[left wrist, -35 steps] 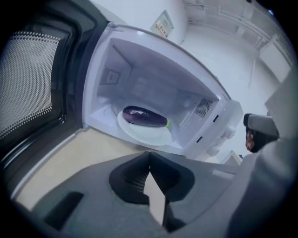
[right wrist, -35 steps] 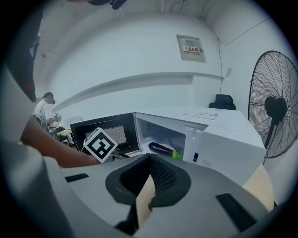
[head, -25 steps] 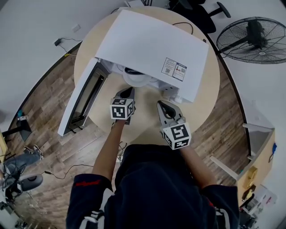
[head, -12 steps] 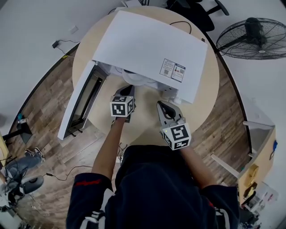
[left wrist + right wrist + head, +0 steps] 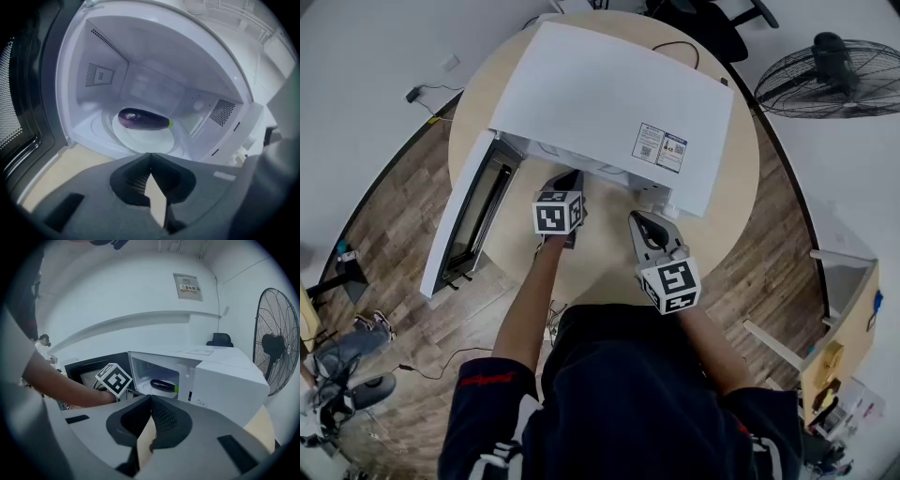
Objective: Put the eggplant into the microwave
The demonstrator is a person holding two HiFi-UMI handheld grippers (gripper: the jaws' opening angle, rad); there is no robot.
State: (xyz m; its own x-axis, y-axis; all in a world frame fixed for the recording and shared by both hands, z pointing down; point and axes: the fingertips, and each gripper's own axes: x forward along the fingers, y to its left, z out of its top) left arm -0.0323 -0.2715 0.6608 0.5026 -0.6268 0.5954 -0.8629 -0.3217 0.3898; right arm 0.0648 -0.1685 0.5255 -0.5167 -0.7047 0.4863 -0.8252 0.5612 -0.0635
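**Both grippers closed and empty; eggplant inside the microwave**

A round tan table (image 5: 605, 248) carries a white microwave (image 5: 600, 94), which fills the table's 12 o'clock half in the head view. Its door (image 5: 467, 217) is open, swung out toward 8 o'clock.

The left gripper (image 5: 570, 178) has its jaws pressed together with nothing between them. Its tips sit at the mouth of the cavity and point toward 12 o'clock, angled downward. The bare forearm behind it runs back to 6 o'clock.

The right gripper (image 5: 640, 219) also has its jaws together and empty. It hangs over the bare tabletop just in front of the microwave's control-panel side, at 3 o'clock of the left gripper and apart from it.

In the left gripper view, a white turntable plate (image 5: 150, 140) lies on the cavity floor. The dark purple eggplant (image 5: 140, 119) lies on its side on that plate, with its green stem end toward 3 o'clock, touched by neither gripper.
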